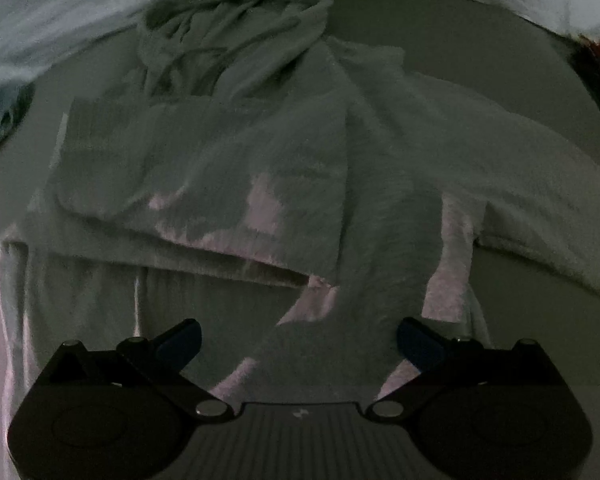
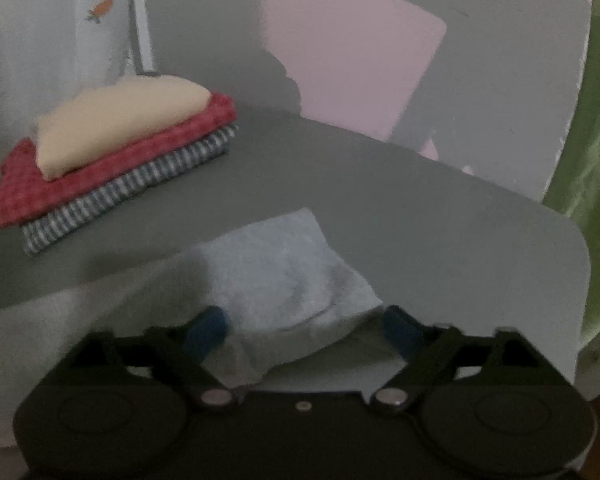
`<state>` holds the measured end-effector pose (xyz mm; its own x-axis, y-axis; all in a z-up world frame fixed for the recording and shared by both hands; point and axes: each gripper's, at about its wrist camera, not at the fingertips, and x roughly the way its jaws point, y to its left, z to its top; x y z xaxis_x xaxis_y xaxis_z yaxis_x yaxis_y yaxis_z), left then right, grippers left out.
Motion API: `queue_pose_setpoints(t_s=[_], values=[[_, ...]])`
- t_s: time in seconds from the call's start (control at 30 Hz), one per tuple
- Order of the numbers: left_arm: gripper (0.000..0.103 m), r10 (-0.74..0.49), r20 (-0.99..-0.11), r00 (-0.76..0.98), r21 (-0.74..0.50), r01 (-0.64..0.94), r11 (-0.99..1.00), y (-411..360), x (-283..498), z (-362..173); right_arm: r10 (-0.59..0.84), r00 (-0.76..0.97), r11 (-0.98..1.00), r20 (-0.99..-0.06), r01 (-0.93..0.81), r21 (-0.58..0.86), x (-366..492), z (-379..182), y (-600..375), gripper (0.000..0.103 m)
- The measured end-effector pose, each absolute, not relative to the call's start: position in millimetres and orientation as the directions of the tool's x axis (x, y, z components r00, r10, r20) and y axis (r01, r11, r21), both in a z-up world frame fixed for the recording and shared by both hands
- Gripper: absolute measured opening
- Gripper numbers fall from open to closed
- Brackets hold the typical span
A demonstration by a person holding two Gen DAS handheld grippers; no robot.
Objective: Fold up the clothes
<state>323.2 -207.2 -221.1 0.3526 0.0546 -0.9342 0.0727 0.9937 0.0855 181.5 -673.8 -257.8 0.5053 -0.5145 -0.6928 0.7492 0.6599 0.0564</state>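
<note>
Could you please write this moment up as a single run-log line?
left gripper: open over light hoodie | right gripper: open around hoodie edge | folded stack: three items on table | fold: in progress

A grey table [image 2: 380, 208] with a rounded corner is seen. On it, a stack of folded clothes [image 2: 112, 160] is set: cream on red, red on a blue-striped piece. Nearer than the stack, a pale blue cloth [image 2: 284, 272] is laid. A crumpled whitish hooded garment [image 1: 260, 184] is spread on the surface.
</note>
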Motion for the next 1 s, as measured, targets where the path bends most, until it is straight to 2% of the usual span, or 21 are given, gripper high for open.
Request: queue_pose_setpoints(t_s=[0.03, 0.07, 0.1, 0.17, 0.2, 0.5, 0.57, 0.63, 0.7, 0.8, 0.87, 1.0], values=[[0.103, 0.044, -0.934, 0.355, 0.074, 0.072, 0.995, -205, 323, -221, -0.505, 0.518, 0.672, -0.690, 0.738, 0.062, 182, -256, -671, 0.068], [0.103, 0.032, -0.934, 0.357, 0.062, 0.071, 0.996, -203, 322, -222, -0.496, 0.531, 0.684, -0.687, 0.726, 0.068, 183, -254, -668, 0.051], [0.103, 0.021, -0.933, 0.359, 0.050, 0.070, 0.996, -200, 322, -222, -0.498, 0.532, 0.696, -0.684, 0.716, 0.051, 186, -253, -664, 0.041], [0.103, 0.013, -0.931, 0.365, 0.042, 0.073, 0.996, -199, 320, -221, -0.507, 0.532, 0.717, -0.679, 0.697, 0.011, 194, -250, -654, 0.026], [0.103, 0.011, -0.930, 0.369, 0.041, 0.075, 0.996, -198, 320, -221, -0.512, 0.526, 0.716, -0.680, 0.698, 0.001, 197, -249, -651, 0.022], [0.103, -0.026, -0.917, 0.398, 0.024, 0.119, 0.993, -194, 316, -217, -0.518, 0.544, 0.679, -0.660, 0.731, 0.070, 213, -222, -621, 0.018], [0.103, -0.057, -0.920, 0.389, 0.007, 0.161, 0.987, -189, 315, -216, -0.513, 0.571, 0.704, -0.641, 0.707, 0.066, 224, -208, -599, 0.018], [0.103, -0.138, -0.920, 0.366, -0.063, 0.208, 0.976, -175, 315, -212, -0.506, 0.598, 0.725, -0.621, 0.685, 0.069, 234, -193, -572, 0.018], [0.103, -0.255, -0.905, 0.340, -0.193, 0.205, 0.959, -148, 316, -205, -0.485, 0.639, 0.750, -0.597, 0.655, 0.092, 246, -175, -539, 0.018], [0.103, -0.414, -0.849, 0.330, -0.397, 0.119, 0.910, -87, 319, -193, -0.442, 0.708, 0.797, -0.550, 0.592, 0.121, 265, -144, -475, 0.018], [0.103, -0.431, -0.820, 0.376, -0.431, 0.087, 0.898, -37, 320, -182, -0.395, 0.760, 0.845, -0.516, 0.521, 0.121, 281, -124, -415, 0.018], [0.103, -0.381, -0.778, 0.500, -0.417, 0.043, 0.908, 66, 319, -157, -0.193, 0.853, 0.961, -0.485, 0.264, 0.081, 297, -113, -270, 0.018]])
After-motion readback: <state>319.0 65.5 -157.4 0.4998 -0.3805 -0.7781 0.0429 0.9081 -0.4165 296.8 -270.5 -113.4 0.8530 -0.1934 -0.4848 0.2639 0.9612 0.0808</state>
